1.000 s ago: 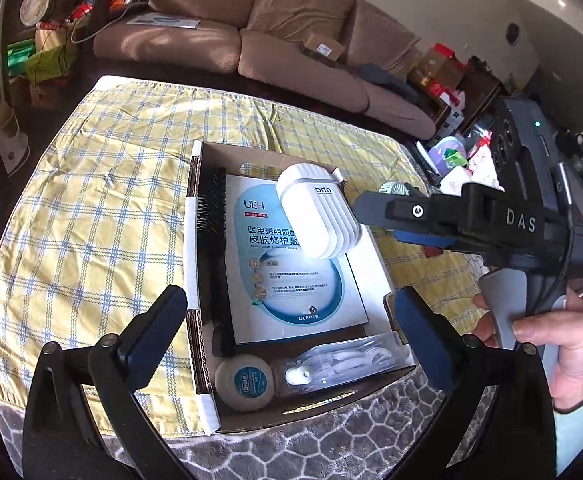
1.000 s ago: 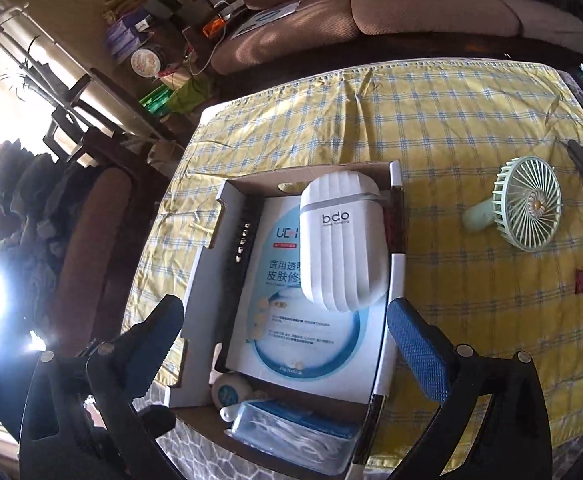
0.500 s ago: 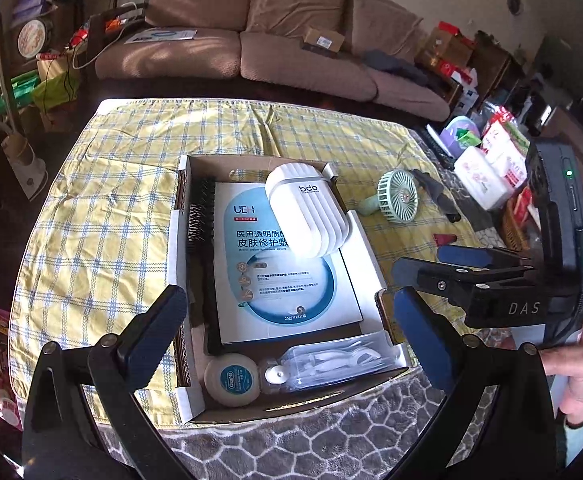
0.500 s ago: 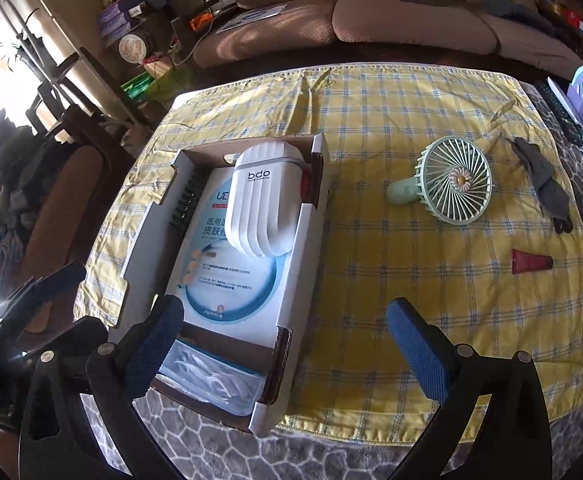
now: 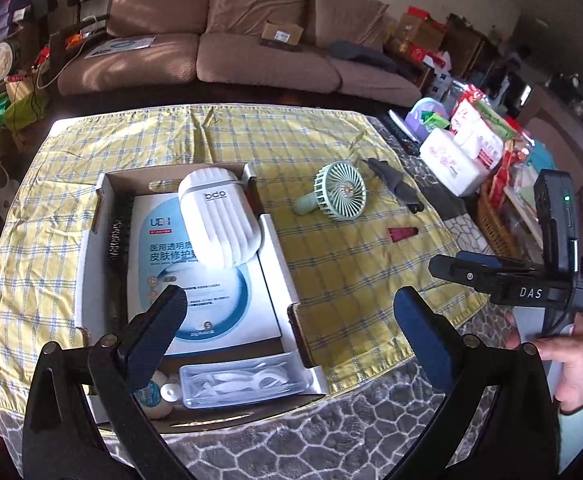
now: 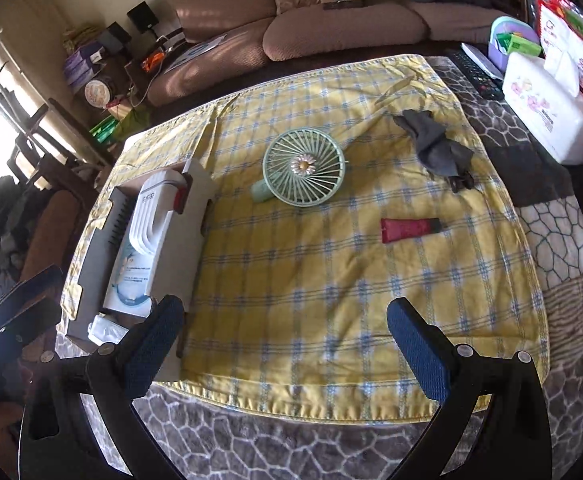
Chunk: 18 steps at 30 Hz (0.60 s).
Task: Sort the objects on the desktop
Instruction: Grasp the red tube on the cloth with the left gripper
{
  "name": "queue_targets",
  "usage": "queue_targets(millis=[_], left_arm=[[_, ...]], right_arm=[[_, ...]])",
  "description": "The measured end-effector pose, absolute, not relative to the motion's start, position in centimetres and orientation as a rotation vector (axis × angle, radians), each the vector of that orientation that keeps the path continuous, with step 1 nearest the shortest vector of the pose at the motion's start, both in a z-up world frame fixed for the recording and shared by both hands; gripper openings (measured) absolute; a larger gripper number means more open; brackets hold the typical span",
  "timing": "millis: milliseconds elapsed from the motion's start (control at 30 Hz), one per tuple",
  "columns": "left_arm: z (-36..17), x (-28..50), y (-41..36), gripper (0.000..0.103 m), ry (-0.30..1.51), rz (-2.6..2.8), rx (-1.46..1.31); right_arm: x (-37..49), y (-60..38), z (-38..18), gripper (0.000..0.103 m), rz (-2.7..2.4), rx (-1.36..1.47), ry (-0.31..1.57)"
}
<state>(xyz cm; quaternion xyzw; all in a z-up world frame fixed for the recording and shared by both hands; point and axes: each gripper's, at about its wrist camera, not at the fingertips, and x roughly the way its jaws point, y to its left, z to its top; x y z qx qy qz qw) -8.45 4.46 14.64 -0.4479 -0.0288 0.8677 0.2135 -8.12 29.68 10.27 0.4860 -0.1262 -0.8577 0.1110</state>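
An open cardboard box sits on the left of a yellow plaid cloth. It holds a white ribbed case, a blue-and-white flat pack, a black comb, a clear packet of floss picks and a round floss case. On the cloth to its right lie a green hand fan, a red tube and a grey cloth. My left gripper hangs open above the box's near right corner. My right gripper is open and empty over the cloth's near edge.
A white tissue pack and a remote sit at the table's far right. A wicker basket stands beyond the right edge, and a brown sofa runs behind. A hand holds the right gripper's handle.
My right gripper has swung from over the box to the right, above the bare cloth. The left view has pulled back and turned right, bringing the fan and tube into sight.
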Motion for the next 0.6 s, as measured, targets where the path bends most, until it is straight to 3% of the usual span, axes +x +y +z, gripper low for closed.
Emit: queue_targets(millis=[233, 433, 567, 600], left_arm=[[13.1, -9.6, 12.7, 0.103, 0.022, 2.330, -1.230], [10.7, -12.5, 20.2, 0.102, 0.031, 2.230, -1.247], [8.5, -14.2, 25.3, 0.076, 0.195, 2.162, -1.231], [7.8, -14.5, 26.5, 0.075, 0.241, 2.147, -1.228]], right_arm=[[-7.2, 36.3, 7.4, 0.103, -2.598, 1.475, -0.367], [-6.8, 39.9, 7.0, 0.103, -2.649, 1.481, -0.250], [-5.9, 42.6, 7.1, 0.103, -2.583, 1.460, -0.443], [-5.7, 43.2, 7.3, 0.103, -2.563, 1.445, -0.509]])
